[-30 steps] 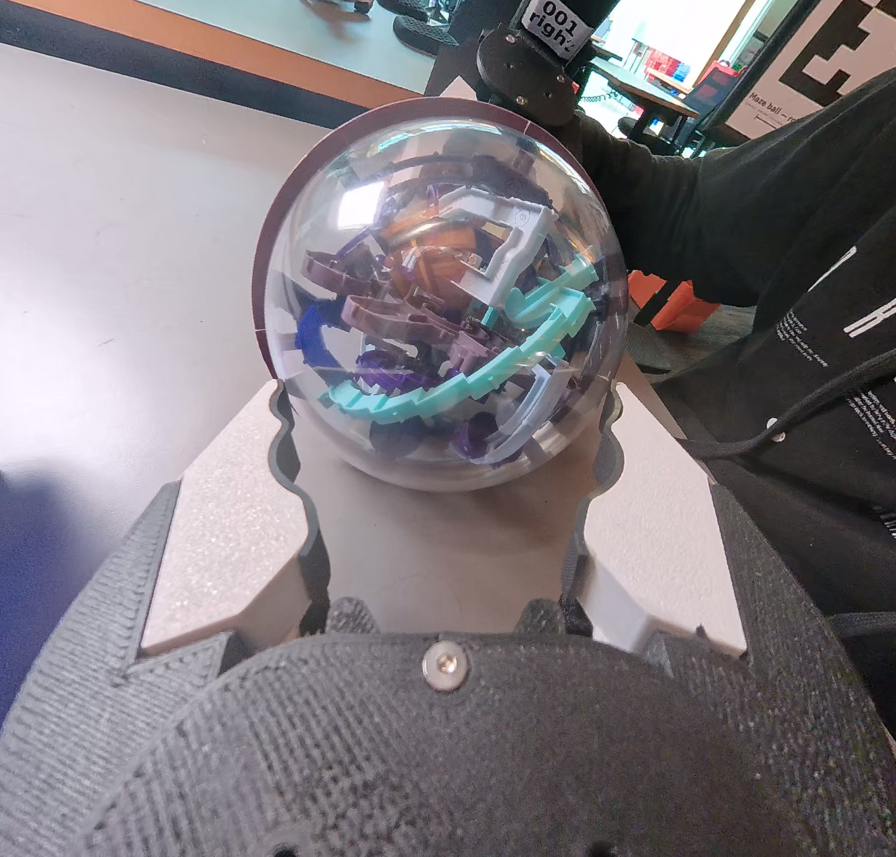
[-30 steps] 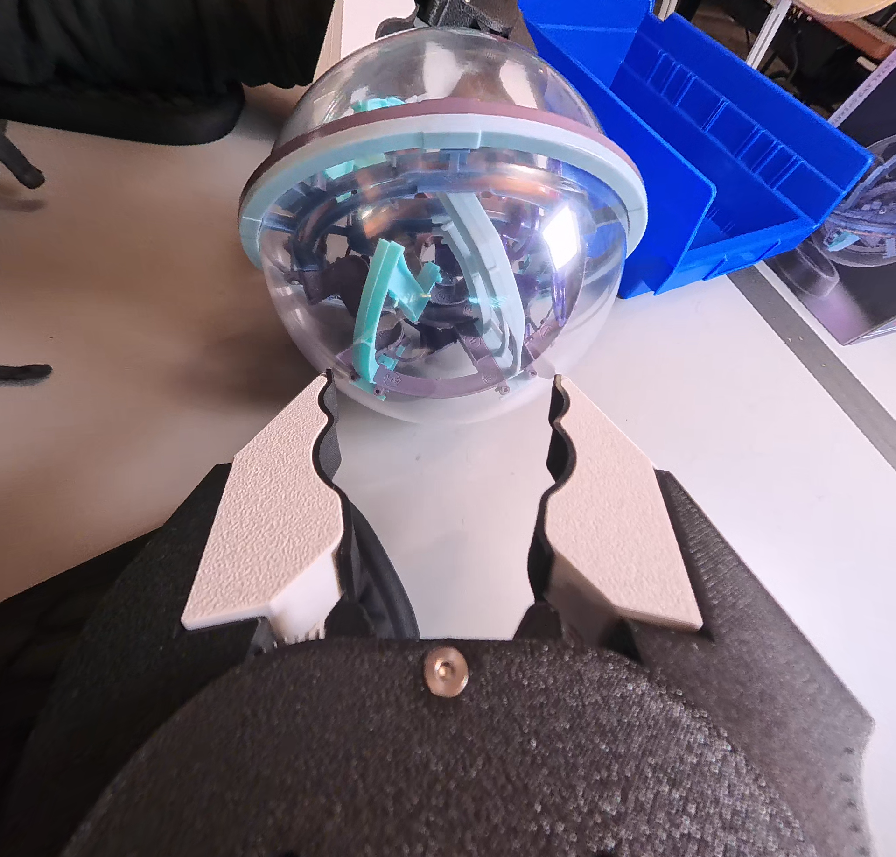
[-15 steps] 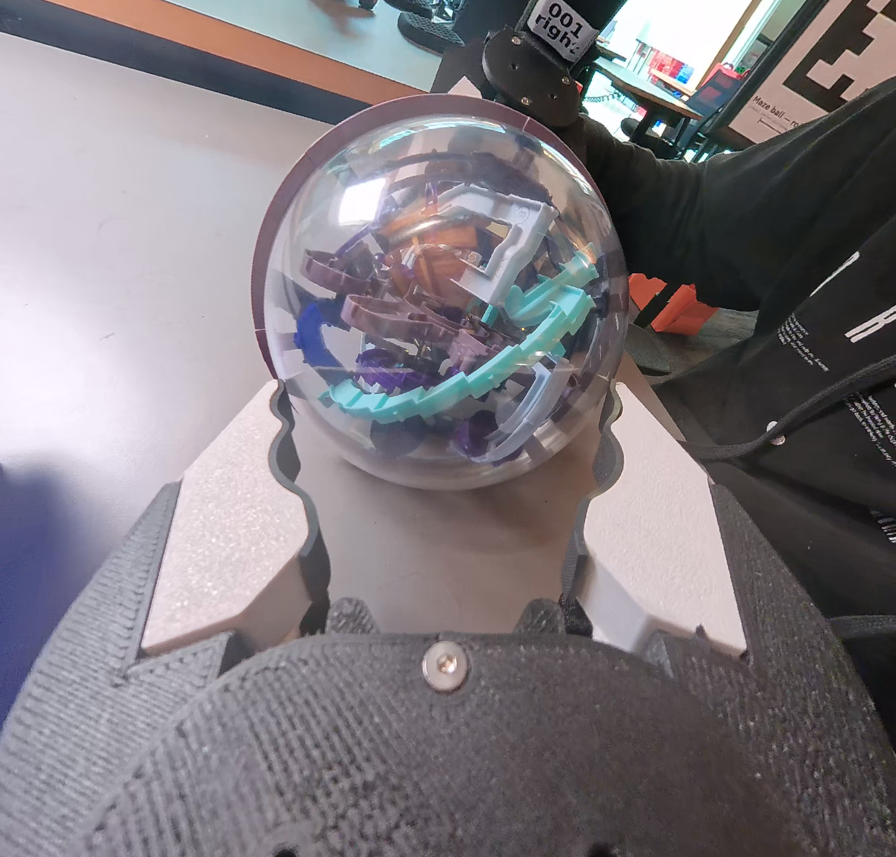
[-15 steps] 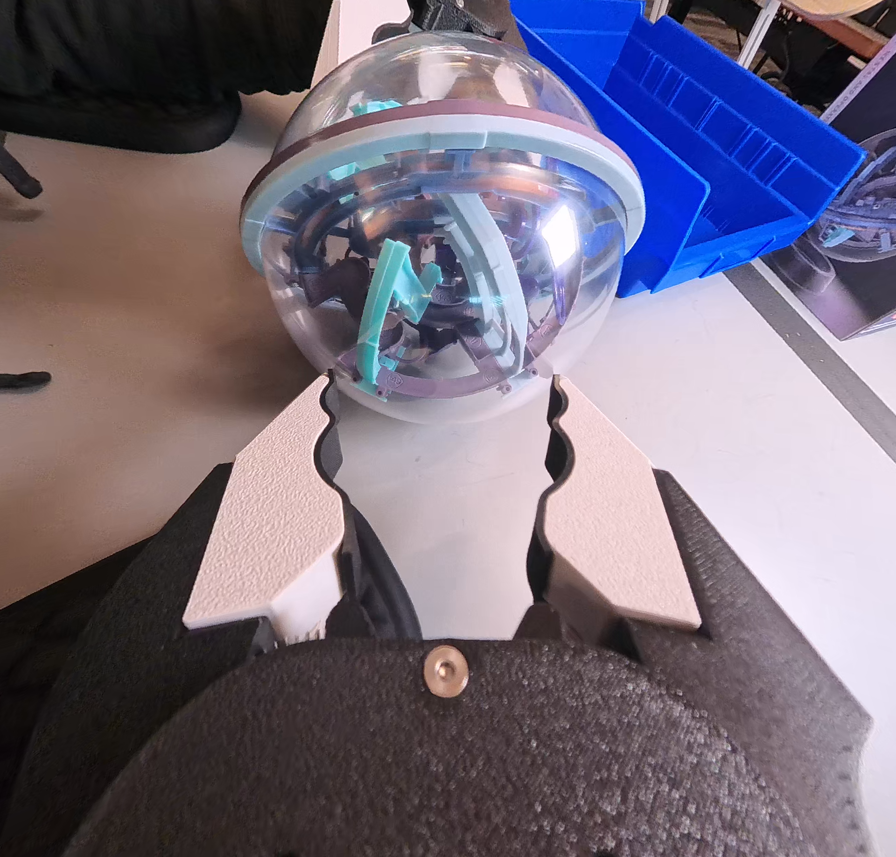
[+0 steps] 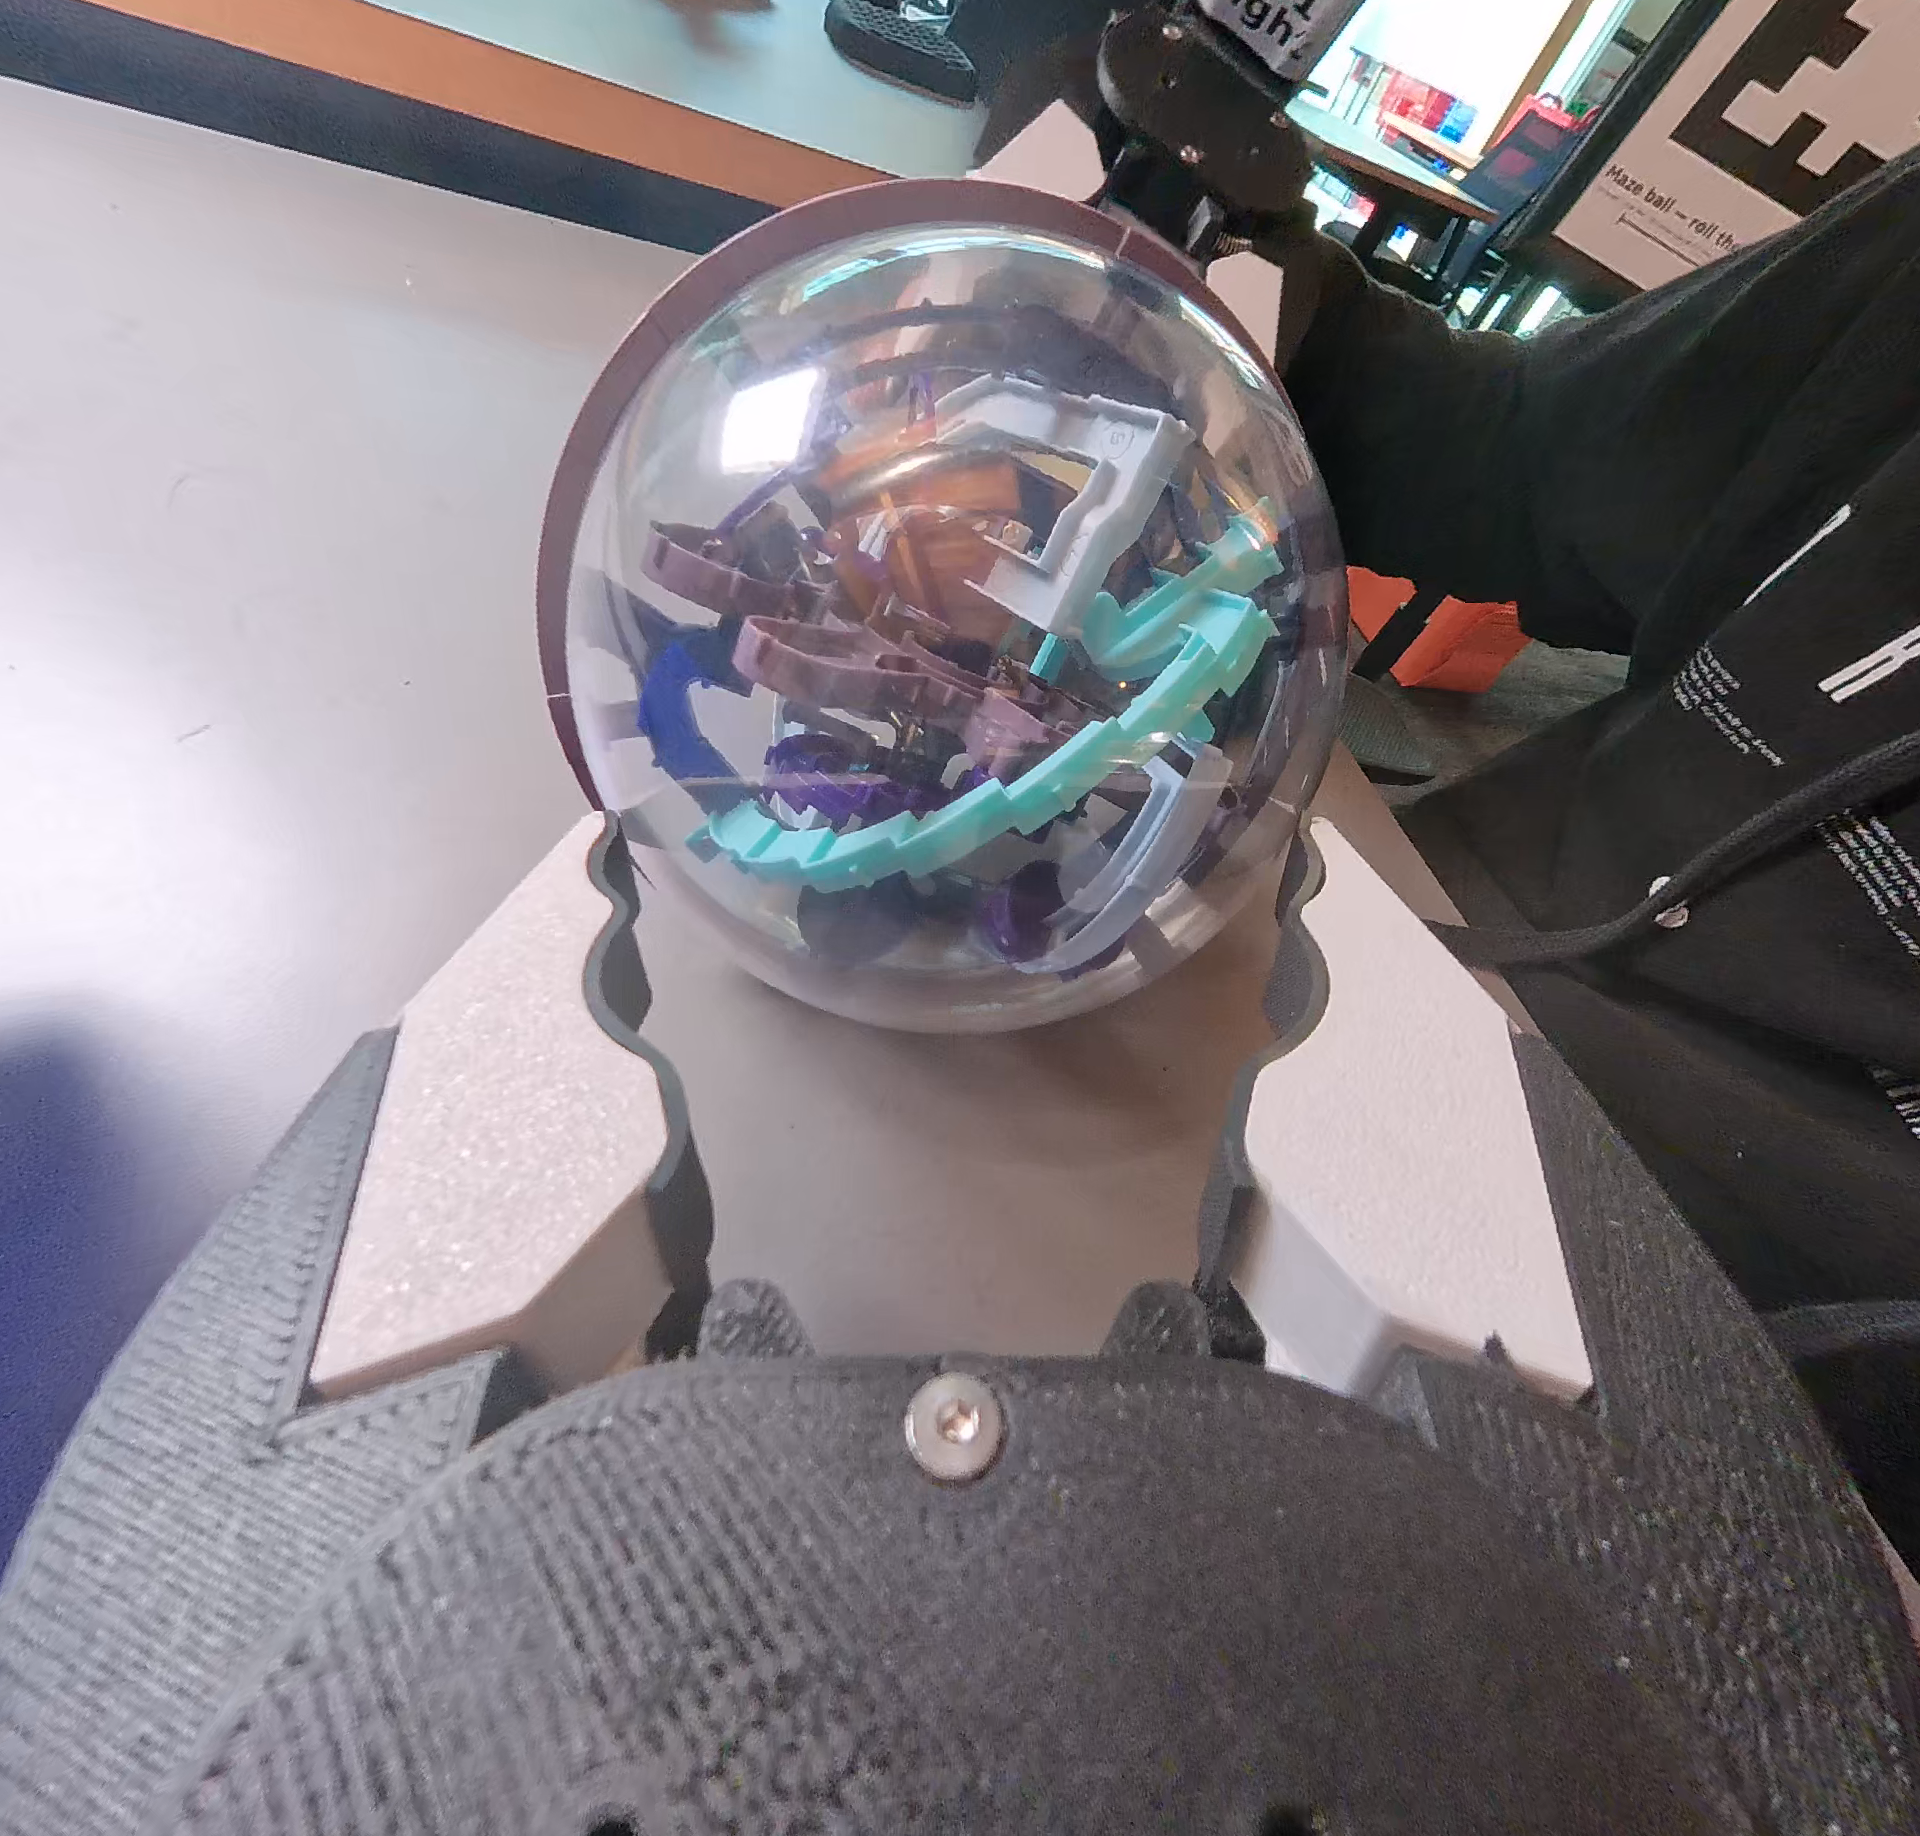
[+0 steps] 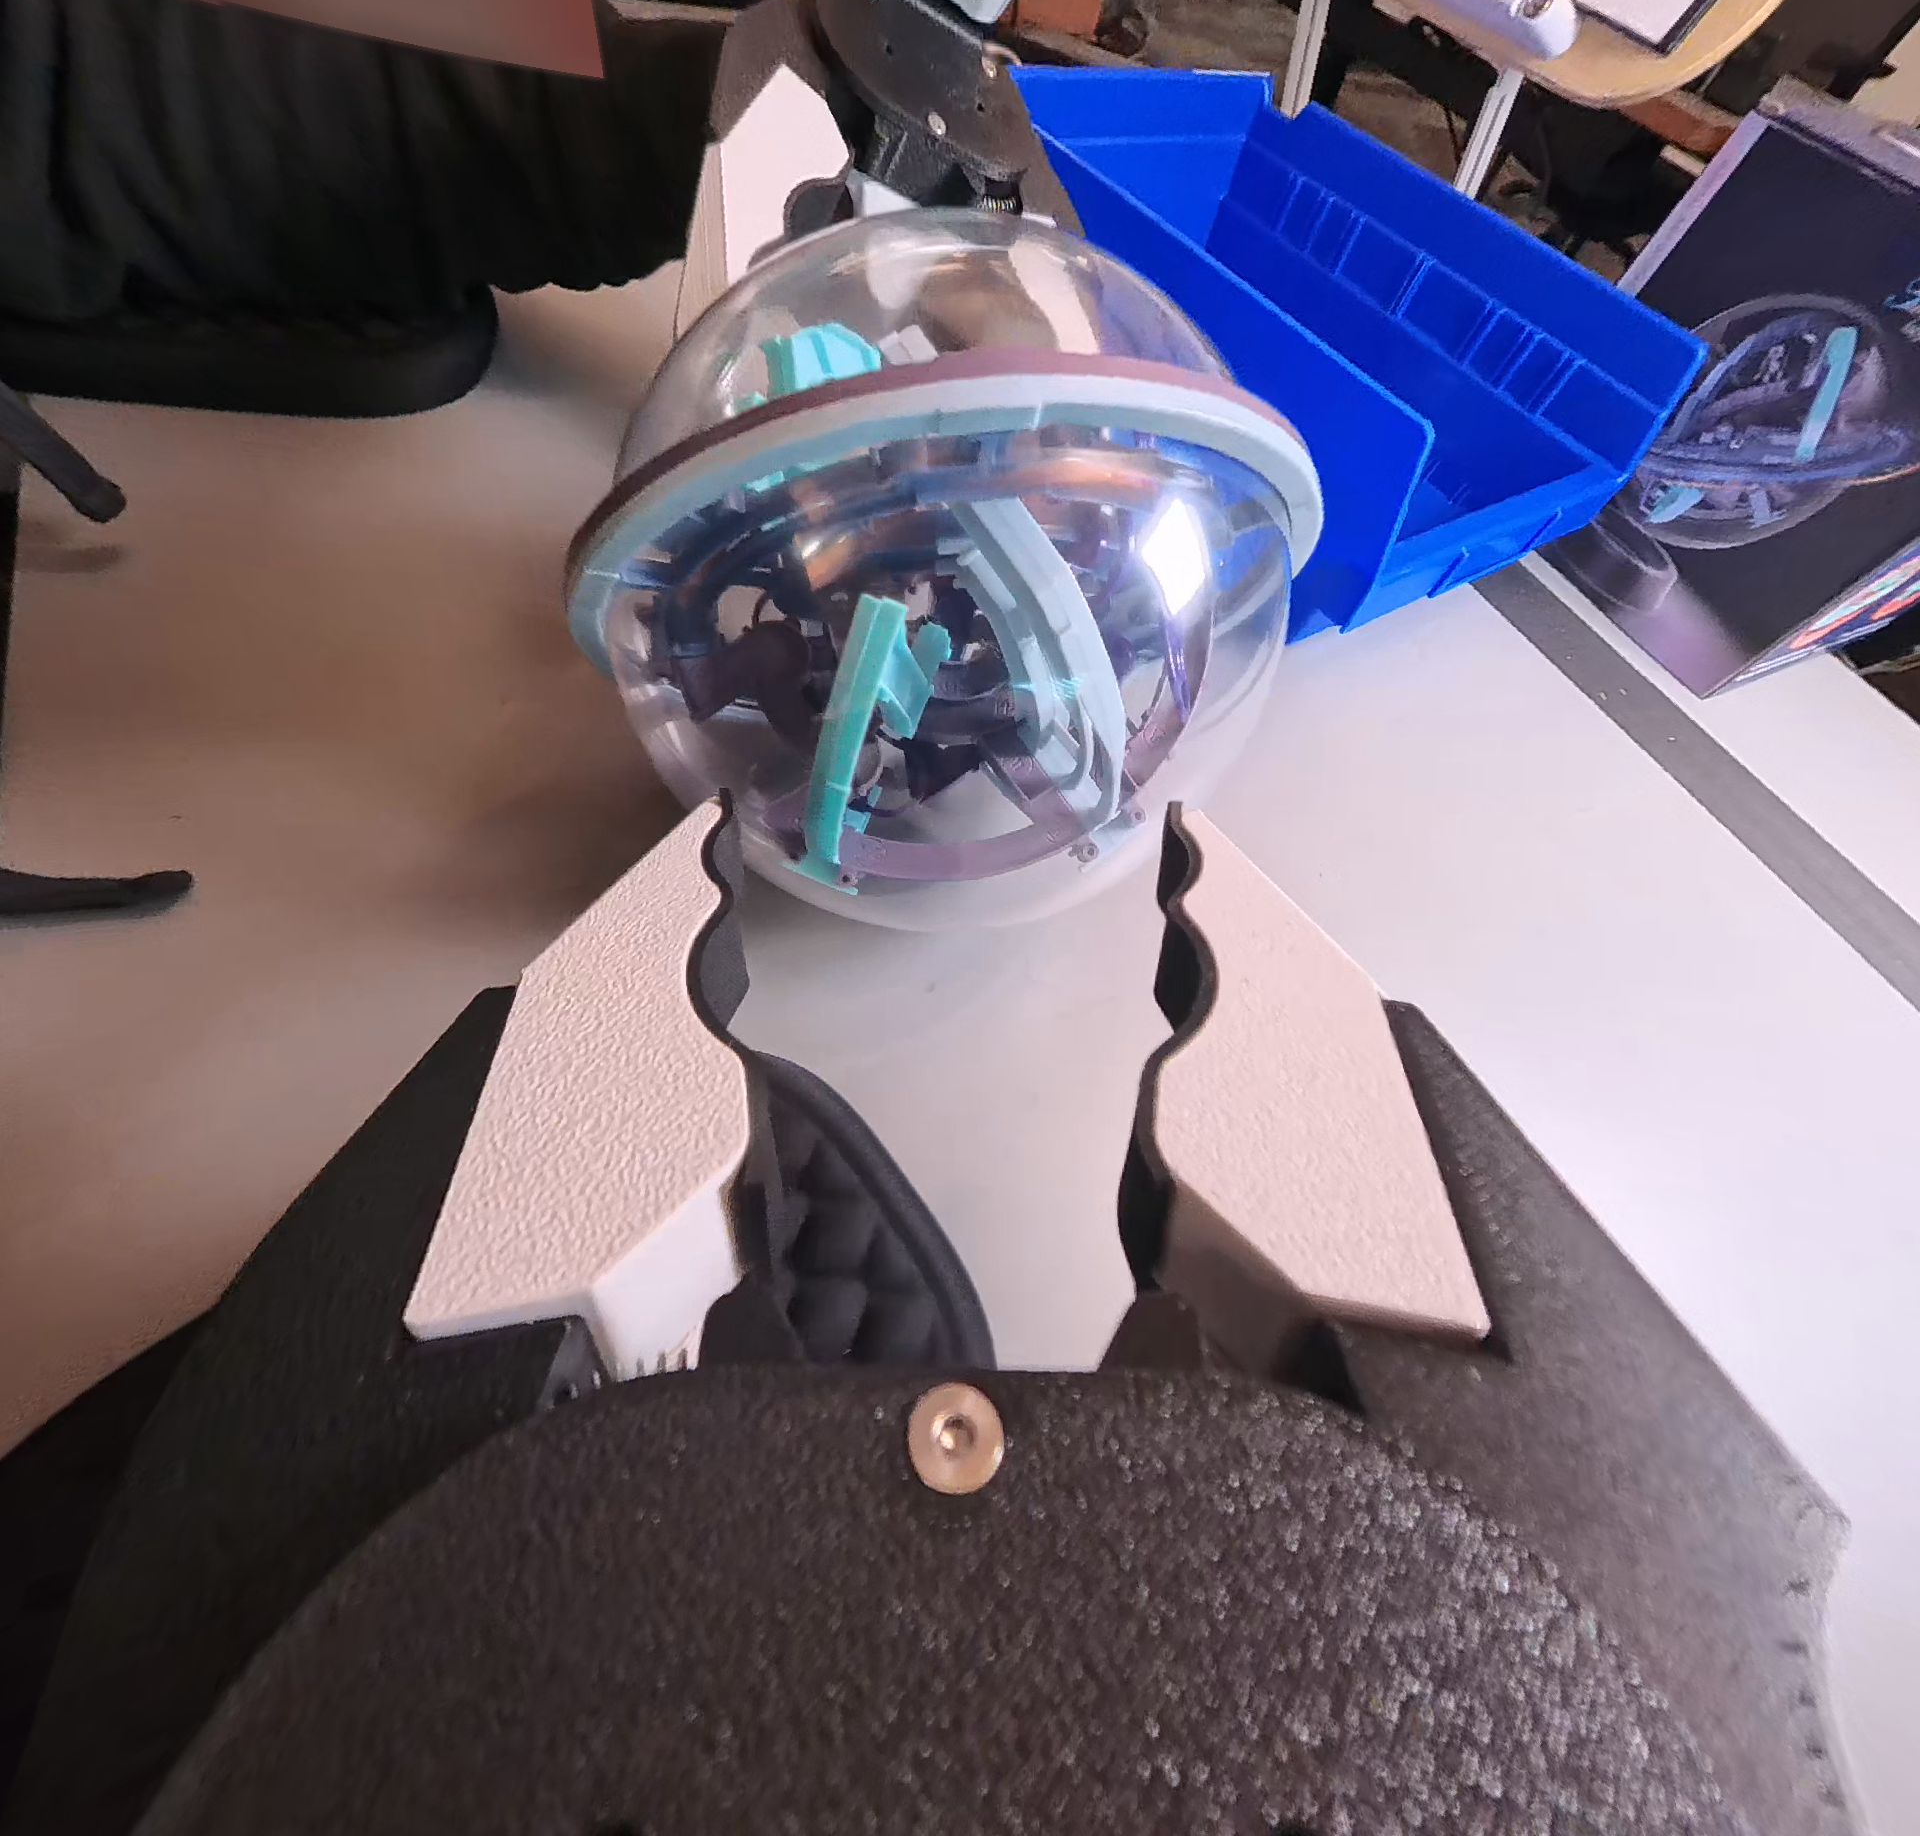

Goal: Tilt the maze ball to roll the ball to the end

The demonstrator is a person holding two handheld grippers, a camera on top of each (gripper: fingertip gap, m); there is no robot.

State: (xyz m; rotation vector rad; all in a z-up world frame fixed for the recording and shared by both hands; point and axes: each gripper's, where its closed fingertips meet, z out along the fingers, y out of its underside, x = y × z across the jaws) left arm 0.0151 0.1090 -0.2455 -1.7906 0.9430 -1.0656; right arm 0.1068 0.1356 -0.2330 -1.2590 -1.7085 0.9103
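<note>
The clear plastic maze ball with teal, purple and grey tracks inside (image 5: 945, 602) sits on the pale table (image 5: 260, 498), wedged between the fingertips of both tools. The left tool (image 5: 951, 830) is spread wide, its pads pressing the sphere's lower flanks; the right tool (image 6: 945, 820), less open, clamps it from the opposite side. Beyond stand blue plastic bins (image 6: 1455, 332) and a dark printed box (image 6: 1808, 415).

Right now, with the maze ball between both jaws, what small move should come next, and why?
Probably a slow, slight tilt of the maze ball, both grippers turning together. The left gripper and right gripper meet the clear shell from opposite sides, low on its curve. The small ball inside cannot be made out, so tilt gently and watch the teal track.
</note>
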